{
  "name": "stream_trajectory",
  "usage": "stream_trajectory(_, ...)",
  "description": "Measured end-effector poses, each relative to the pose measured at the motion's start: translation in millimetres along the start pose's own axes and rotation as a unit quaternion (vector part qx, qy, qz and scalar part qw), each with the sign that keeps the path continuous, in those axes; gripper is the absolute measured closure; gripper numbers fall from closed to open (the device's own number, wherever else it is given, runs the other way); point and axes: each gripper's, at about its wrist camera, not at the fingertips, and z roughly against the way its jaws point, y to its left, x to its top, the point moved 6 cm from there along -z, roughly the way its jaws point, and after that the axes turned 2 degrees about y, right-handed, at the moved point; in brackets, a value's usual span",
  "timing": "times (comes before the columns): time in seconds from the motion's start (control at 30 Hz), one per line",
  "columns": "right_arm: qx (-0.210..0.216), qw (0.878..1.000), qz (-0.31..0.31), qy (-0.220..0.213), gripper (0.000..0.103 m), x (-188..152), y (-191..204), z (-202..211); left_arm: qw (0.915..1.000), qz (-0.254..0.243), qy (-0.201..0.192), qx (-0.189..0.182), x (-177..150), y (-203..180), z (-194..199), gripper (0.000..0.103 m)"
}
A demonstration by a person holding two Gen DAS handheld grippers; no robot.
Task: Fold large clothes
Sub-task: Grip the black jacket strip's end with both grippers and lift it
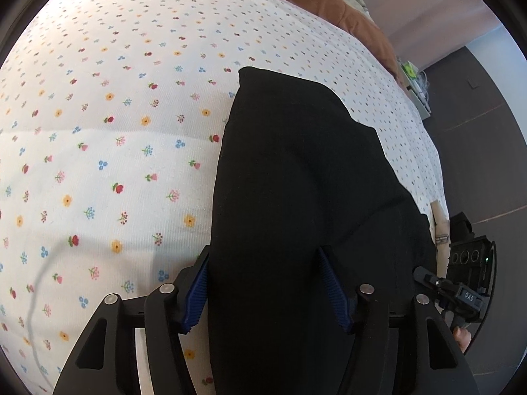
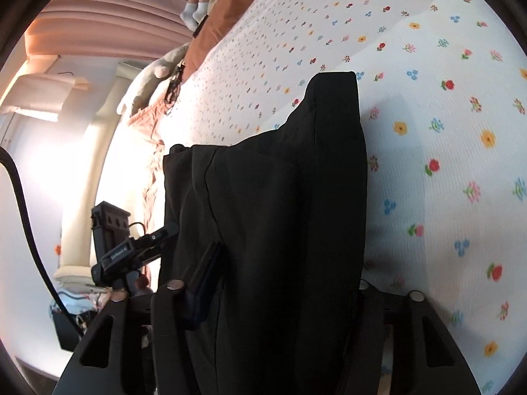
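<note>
A black garment [image 1: 296, 197], folded into a thick dark bundle, lies on a bed covered by a white sheet with small printed flowers [image 1: 115, 115]. Both tools are at its near end, side by side.

The left tool [image 1: 266, 289] has the cloth running between its blue-padded fingers [image 1: 197, 299]; the fabric fills the gap and the pads look to press on it from both sides. From here the garment stretches away across the bed to a squared far corner.

The right tool [image 2: 273, 293] also has the garment between its fingers. Only one finger [image 2: 204, 283] shows on the left; the other is buried under cloth, so it seems to grip the bundle too. Layered edges of the fabric stand up on its left.

Each camera catches the other tool just beside the garment's edge. An orange-brown blanket [image 1: 355, 16] lies along the far side of the bed, and beyond it a pair of feet in white socks [image 2: 194, 13].
</note>
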Motion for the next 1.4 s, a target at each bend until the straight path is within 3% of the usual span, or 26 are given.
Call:
stream_trajectory(0.3, -0.015, 0.999, 0.034, -0.028, 0.084, -1.9, 24.5, 11.6, 0.999, -0.021, -0.034, 0.018, -4.0, -20.2, 25.8, 0.072)
stream_trajectory(0.43, -0.04, 0.996, 0.062, -0.042, 0.086, -4.7, 49.1, 22.7, 0.9984, -0.025, -0.049, 0.012, -8.1, -31.7, 45.2, 0.078)
stream_trajectory(1.0, -0.065, 0.978, 0.14, -0.141, 0.088, -54.8, 132.3, 95.4, 0.9866, -0.063, -0.149, -0.022, -65.1, -68.8, 149.6, 0.082)
stream_trajectory(1.4, -0.068, 0.951, 0.213, -0.213, 0.09, -116.5, 191.0, 151.5, 0.9737, -0.082, -0.208, -0.046, -124.8, -107.5, 222.7, 0.086)
